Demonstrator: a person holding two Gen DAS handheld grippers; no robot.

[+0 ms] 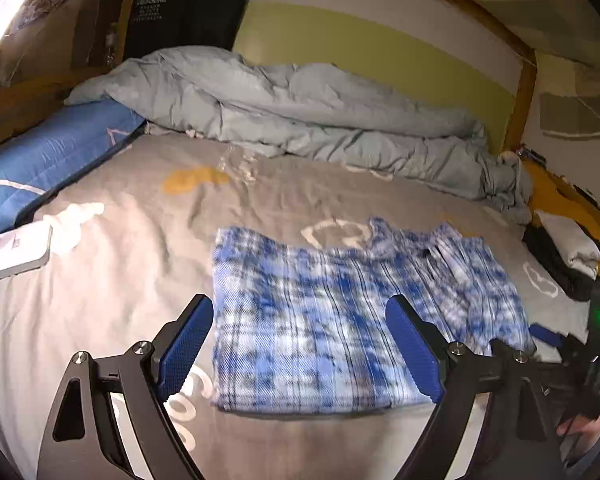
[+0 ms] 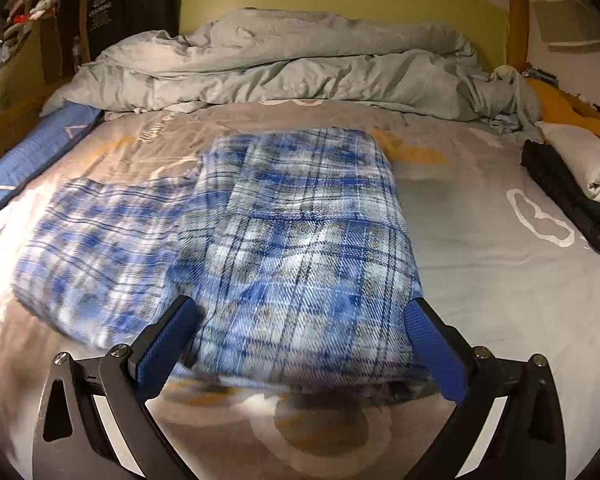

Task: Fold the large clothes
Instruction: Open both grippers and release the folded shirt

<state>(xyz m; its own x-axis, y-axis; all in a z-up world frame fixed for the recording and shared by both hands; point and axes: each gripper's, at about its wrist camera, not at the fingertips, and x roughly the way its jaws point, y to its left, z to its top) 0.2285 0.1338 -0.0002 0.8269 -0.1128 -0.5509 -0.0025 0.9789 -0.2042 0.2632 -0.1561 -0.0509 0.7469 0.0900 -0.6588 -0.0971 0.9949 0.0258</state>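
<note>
A blue and white plaid garment (image 1: 324,280) (image 2: 300,220) lies folded on the grey bedsheet (image 1: 132,240) (image 2: 480,272). In the right wrist view its right half is doubled over into a thicker panel, and a single layer spreads out to the left. My left gripper (image 1: 300,304) is open wide just above the garment's near left part, with cloth showing between the fingers. My right gripper (image 2: 302,302) also stands open, its blue pads (image 2: 436,344) on either side of the thick panel's near edge. The picture is blurred.
A crumpled grey duvet (image 1: 300,112) (image 2: 300,64) is heaped along the headboard. A blue pillow (image 1: 56,160) and a white box (image 1: 18,252) lie at the left. Folded dark and white clothes (image 2: 572,184) are stacked at the right edge. A hand (image 1: 580,428) shows at the lower right.
</note>
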